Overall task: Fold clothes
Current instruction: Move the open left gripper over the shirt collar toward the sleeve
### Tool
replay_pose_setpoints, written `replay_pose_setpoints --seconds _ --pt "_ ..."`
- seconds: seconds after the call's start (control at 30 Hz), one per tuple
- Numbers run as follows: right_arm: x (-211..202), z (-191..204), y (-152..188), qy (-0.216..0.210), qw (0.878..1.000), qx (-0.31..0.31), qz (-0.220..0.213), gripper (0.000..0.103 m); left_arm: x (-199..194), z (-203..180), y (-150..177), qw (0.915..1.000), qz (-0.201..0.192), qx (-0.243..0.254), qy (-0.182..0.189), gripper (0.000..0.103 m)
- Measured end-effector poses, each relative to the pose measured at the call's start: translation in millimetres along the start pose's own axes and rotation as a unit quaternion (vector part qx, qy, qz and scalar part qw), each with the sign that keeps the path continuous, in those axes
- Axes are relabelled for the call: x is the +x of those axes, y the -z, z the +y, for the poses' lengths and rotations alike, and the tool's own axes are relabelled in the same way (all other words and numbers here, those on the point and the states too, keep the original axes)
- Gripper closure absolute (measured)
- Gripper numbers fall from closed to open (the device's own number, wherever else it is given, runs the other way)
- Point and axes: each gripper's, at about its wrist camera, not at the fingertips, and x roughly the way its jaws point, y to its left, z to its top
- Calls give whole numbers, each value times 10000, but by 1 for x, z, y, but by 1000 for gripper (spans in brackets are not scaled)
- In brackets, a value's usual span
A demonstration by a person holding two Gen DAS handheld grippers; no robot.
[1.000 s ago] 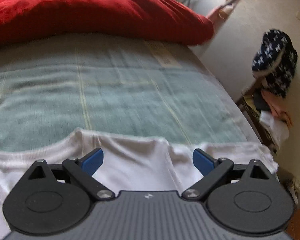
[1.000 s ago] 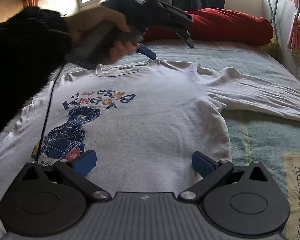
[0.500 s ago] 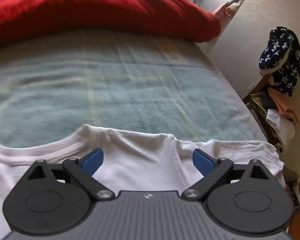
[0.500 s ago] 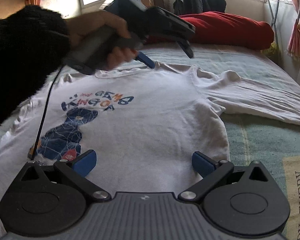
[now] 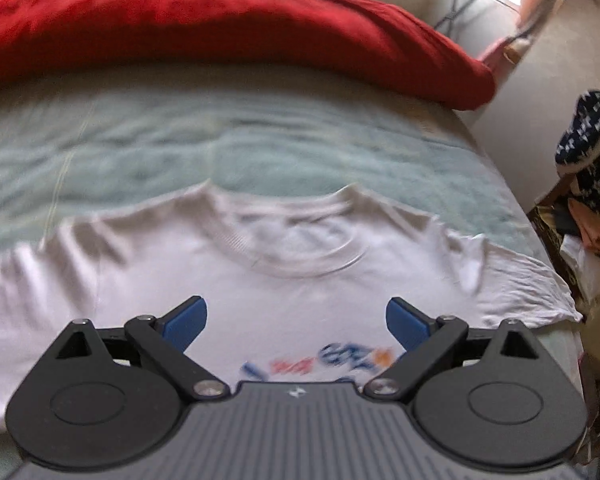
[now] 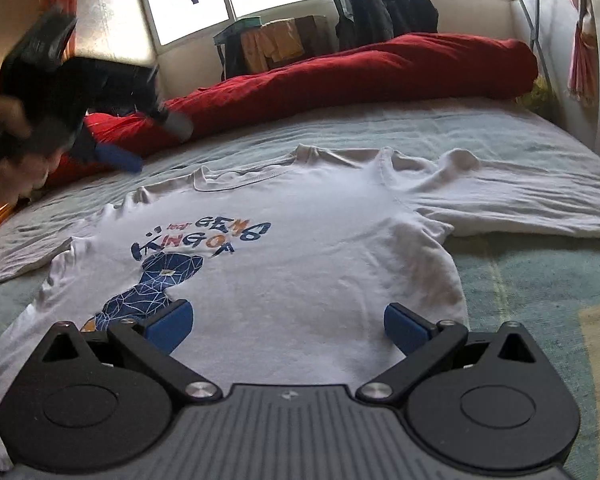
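— One white T-shirt [image 6: 300, 248] is all there is on the bed [image 6: 532, 280], spread flat with the print facing up. It fills the middle of the pale green cover, neck toward the red duvet [image 6: 360, 68] at twelve o'clock.

— And the sleeves?

— One runs out toward three o'clock in the right wrist view, lying rumpled on the cover. The other trails off toward nine o'clock, near the bed's edge. The collar [image 5: 300, 248] is a little wrinkled, but it lies down on the fabric.

— Where is the left claw [image 5: 296, 320]?

— Above the chest of the shirt, just on the near side of the collar. Its blue fingertips [image 5: 186, 320] stand wide apart with nothing between them. In the right wrist view you see that same tool, blurred, up at ten o'clock, off the shirt and in front of the duvet, with a hand [image 6: 8, 140] wrapped round its handle.

— The right claw [image 6: 286, 326]?

— Spread just as wide, and empty. It sits over the lower half of the shirt, one blue tip beside the dark blue printed figure [image 6: 160, 280], the other near the shirt's side seam at four o'clock. I cannot tell whether either tip touches the cloth.

— Anything else about?

— Dark clothes hang on a rack [image 6: 380, 4] by the windows, behind the duvet. Beside the bed, at three o'clock in the left wrist view, a navy patterned garment [image 5: 592, 148] is heaped on some furniture.
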Motion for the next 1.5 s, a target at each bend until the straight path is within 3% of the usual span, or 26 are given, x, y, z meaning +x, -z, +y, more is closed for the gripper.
replay_pose_setpoints --seconds 0.17,0.27,0.4,0.47,0.67,0.8,0.87,0.97,1.17,1.33,1.5 --pt "6 4 2 87 9999 -117 1 0 31 36 16 9995 77 -307 -36 7" --pt "9 6 3 136 9998 -171 37 0 34 50 13 9996 -143 -212 -91 7" --pt "10 7 3 167 9995 -239 82 0 30 70 -14 9977 -236 -510 -368 7" --pt "9 8 3 161 9994 -283 135 0 27 77 -21 9969 -227 -684 -318 7" --pt "4 13 3 151 9982 -462 339 0 41 80 -22 9988 -124 -289 -379 7" --pt "2 15 3 136 9978 -513 391 0 55 87 -37 9975 -318 -417 -470 7" --pt "3 14 3 118 9980 -483 390 0 53 90 -44 9963 -288 -663 -460 7" --pt "2 12 2 71 9985 -404 369 0 27 83 -45 9964 -467 -491 -505 7" --pt "-1 11 1 -83 9991 -235 343 0 -27 96 -16 9974 -514 -363 -342 6" --pt "0 14 1 -57 9989 -291 352 0 -25 135 22 9943 -227 -936 -454 6" --pt "1 15 2 -28 9988 -326 366 0 -33 146 38 9926 -279 -1080 -480 6"
